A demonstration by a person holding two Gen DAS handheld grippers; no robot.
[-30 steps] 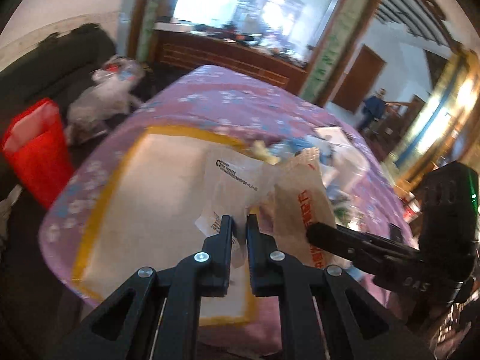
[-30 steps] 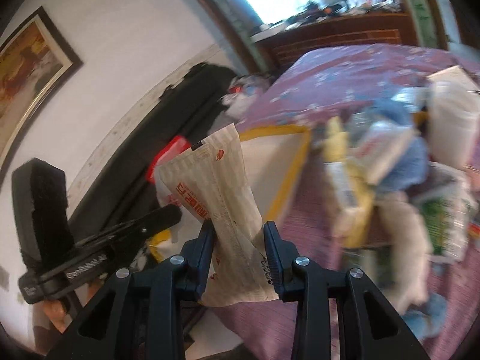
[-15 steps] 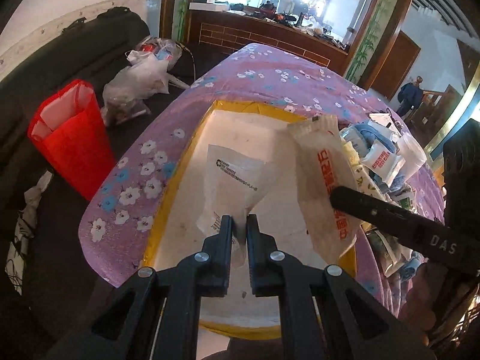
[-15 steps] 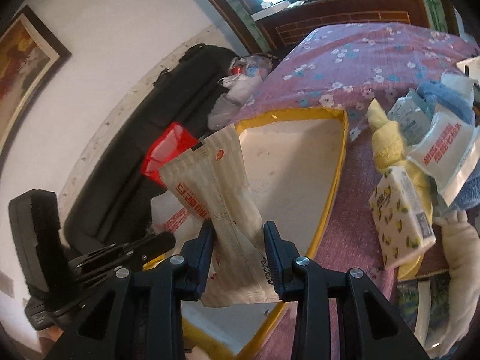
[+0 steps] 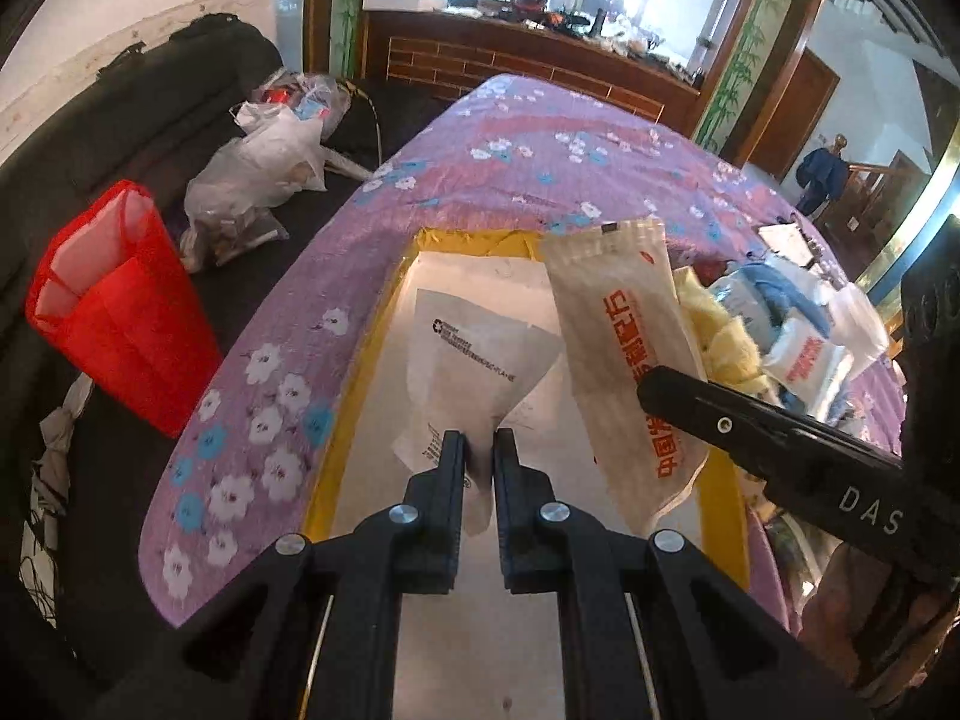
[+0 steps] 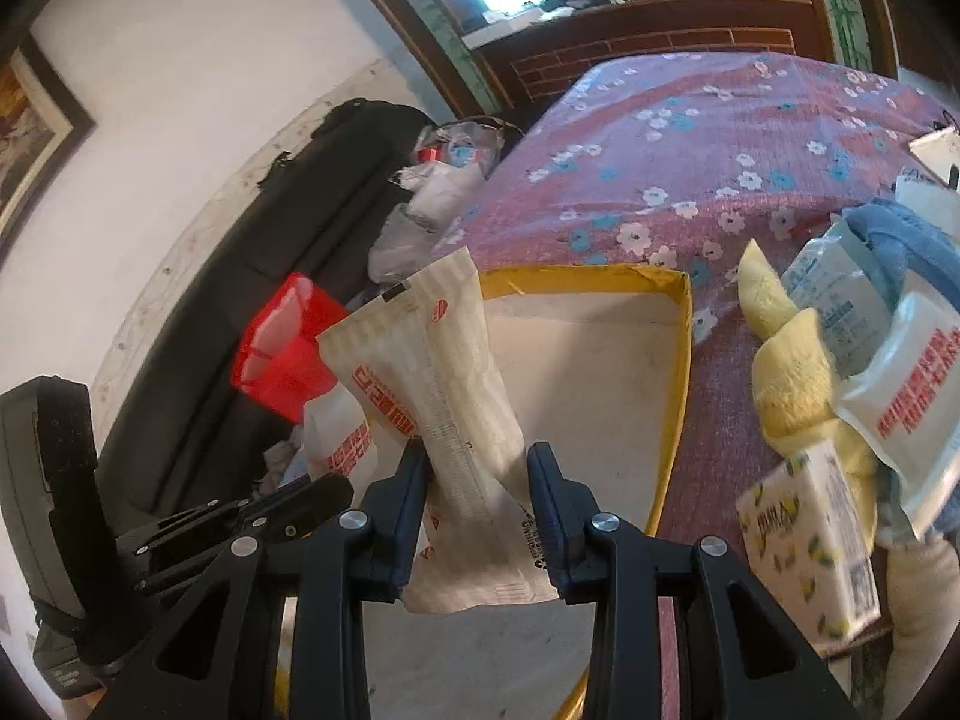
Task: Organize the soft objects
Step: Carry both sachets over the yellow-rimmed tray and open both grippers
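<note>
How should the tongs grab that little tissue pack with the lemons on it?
The lemon tissue pack is a small block leaning against the yellow plush, its printed front face open toward the yellow-edged tray. Probably best to come from above and pinch across its narrow thickness near the top edge, since the pile crowds its back and right side.

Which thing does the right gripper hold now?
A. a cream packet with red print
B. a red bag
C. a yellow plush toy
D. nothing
A: the right gripper is shut on the cream packet with red print, held above the yellow-rimmed tray.
</note>
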